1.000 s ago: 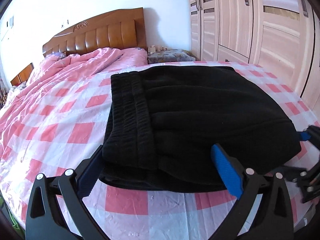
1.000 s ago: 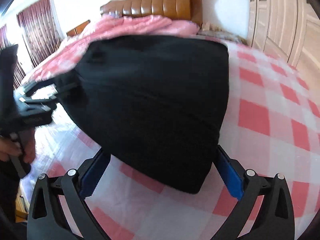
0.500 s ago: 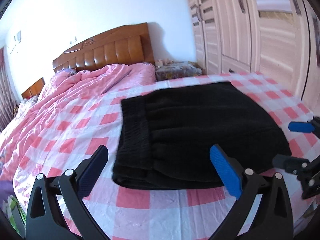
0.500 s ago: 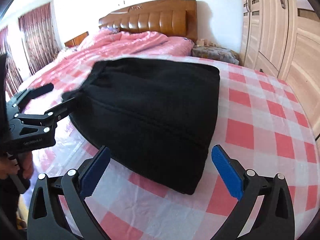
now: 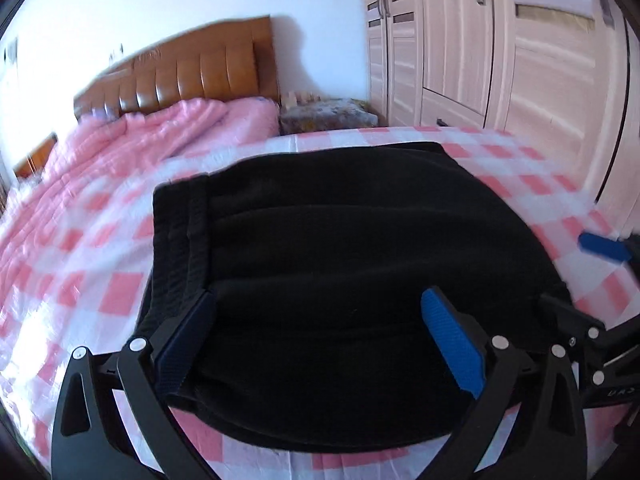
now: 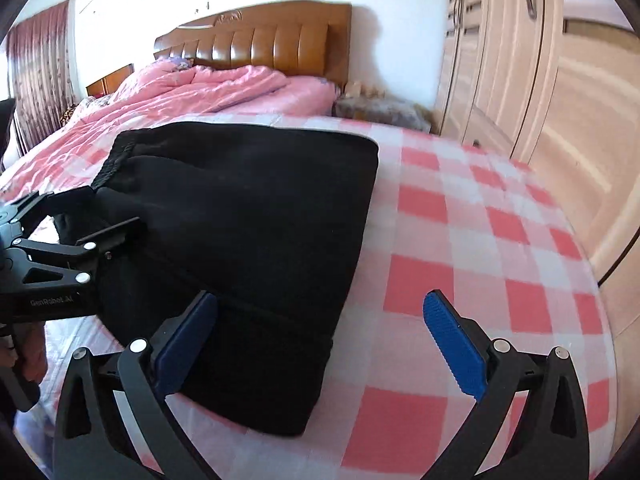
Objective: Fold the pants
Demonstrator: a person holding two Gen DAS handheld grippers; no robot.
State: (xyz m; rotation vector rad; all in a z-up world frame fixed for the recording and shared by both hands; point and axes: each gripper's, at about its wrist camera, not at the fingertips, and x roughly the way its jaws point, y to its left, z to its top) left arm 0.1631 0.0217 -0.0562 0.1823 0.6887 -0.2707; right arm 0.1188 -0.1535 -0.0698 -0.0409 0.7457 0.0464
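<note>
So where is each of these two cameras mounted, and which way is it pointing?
Left wrist: sits on the left gripper, looking along its open blue-padded fingers over the folded black pants toward the headboard; the right gripper shows at the right edge.
Right wrist: sits on the right gripper, facing the pants' right edge and checked sheet; the left gripper and a hand show at left.
Shared: pants, headboard, wardrobe.

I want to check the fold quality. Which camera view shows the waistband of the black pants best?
The left wrist view: the ribbed waistband runs down the near left edge of the pants. The right wrist view shows only its far end, partly behind the left gripper.
</note>
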